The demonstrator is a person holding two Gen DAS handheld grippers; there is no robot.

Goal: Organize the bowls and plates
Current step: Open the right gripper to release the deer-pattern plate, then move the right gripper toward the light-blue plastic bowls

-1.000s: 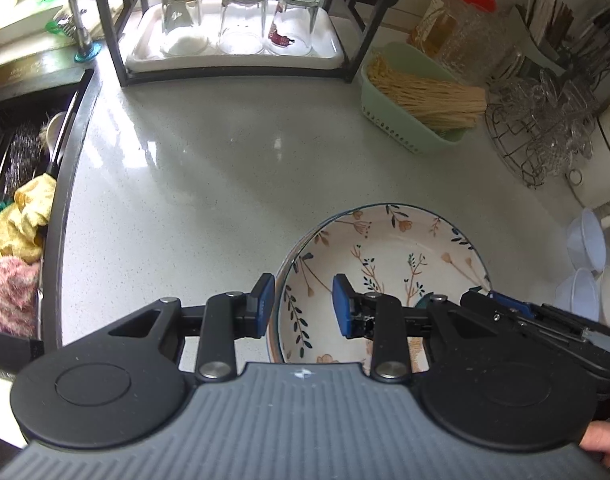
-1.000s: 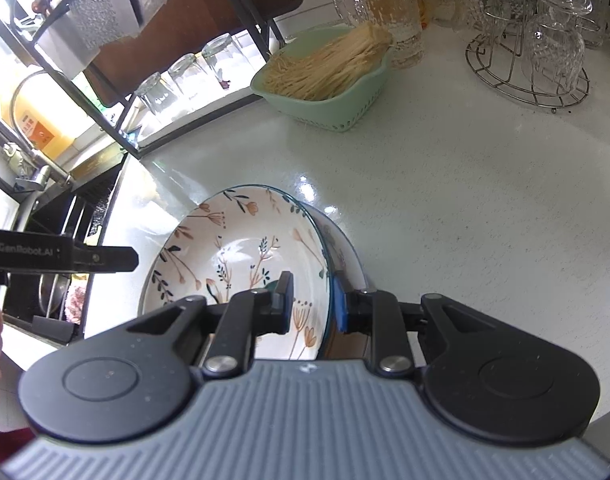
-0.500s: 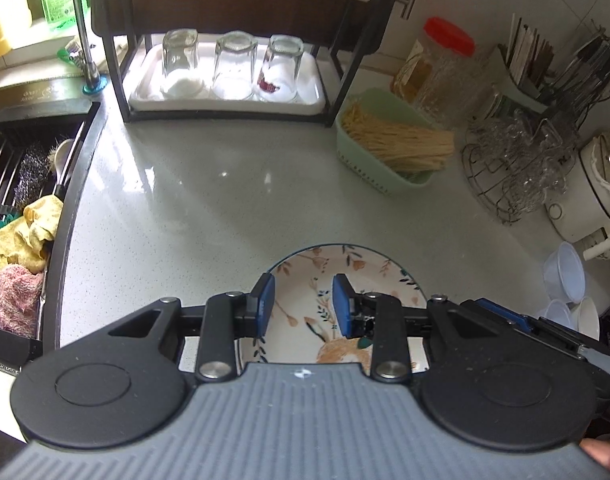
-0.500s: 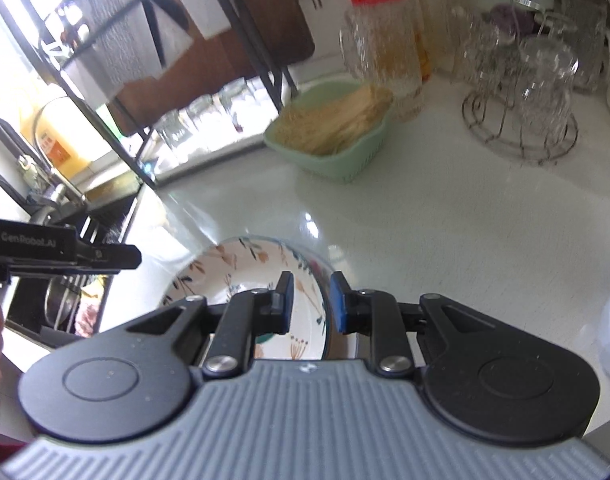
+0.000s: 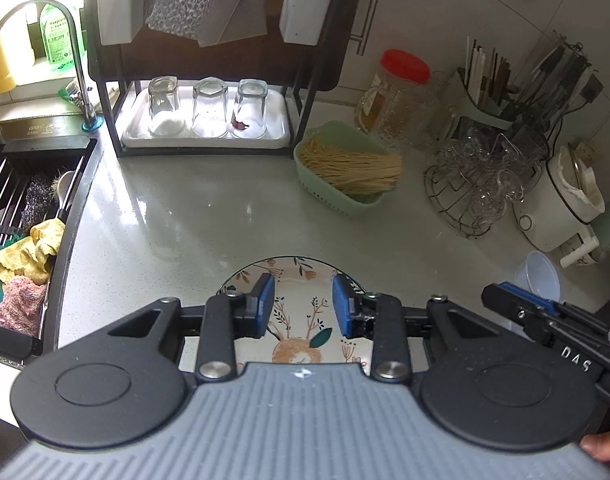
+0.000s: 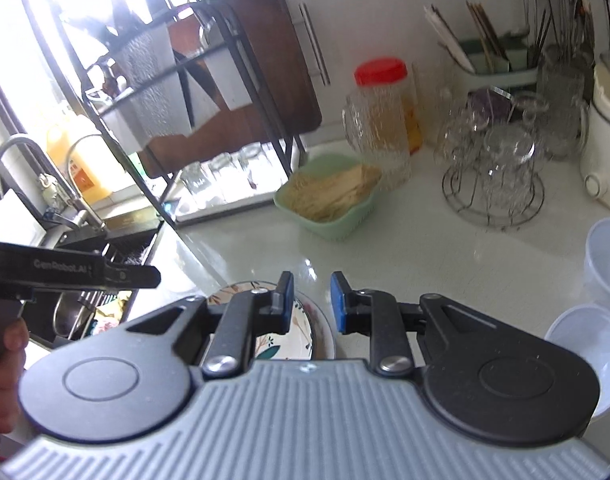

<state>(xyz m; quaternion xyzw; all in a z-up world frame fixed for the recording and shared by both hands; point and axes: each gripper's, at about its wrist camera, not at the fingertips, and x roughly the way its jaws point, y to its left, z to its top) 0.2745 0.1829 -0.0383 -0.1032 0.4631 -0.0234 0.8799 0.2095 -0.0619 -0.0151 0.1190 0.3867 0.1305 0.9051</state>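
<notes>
A floral plate (image 5: 301, 320) with a dark blue rim lies on the pale counter near its front edge. My left gripper (image 5: 303, 306) hangs above it, open, with nothing between the blue pads. The plate also shows in the right wrist view (image 6: 261, 340), below and left of my right gripper (image 6: 312, 300), which is open and empty and raised off the plate. The right gripper's body (image 5: 545, 320) shows at the right of the left wrist view.
A green basket of noodles (image 5: 345, 168) sits mid-counter. A black rack with a white tray of three upturned glasses (image 5: 205, 112) stands behind. A wire glass stand (image 5: 477, 184), a rice cooker (image 5: 561, 204) and clear plastic cups (image 6: 605, 264) are right. The sink (image 5: 21, 220) is left.
Both grippers have lifted up and back from the plate. The right gripper, whose jaws straddled the plate's rim, has come off it and opened wider. The plate stays on the counter.
</notes>
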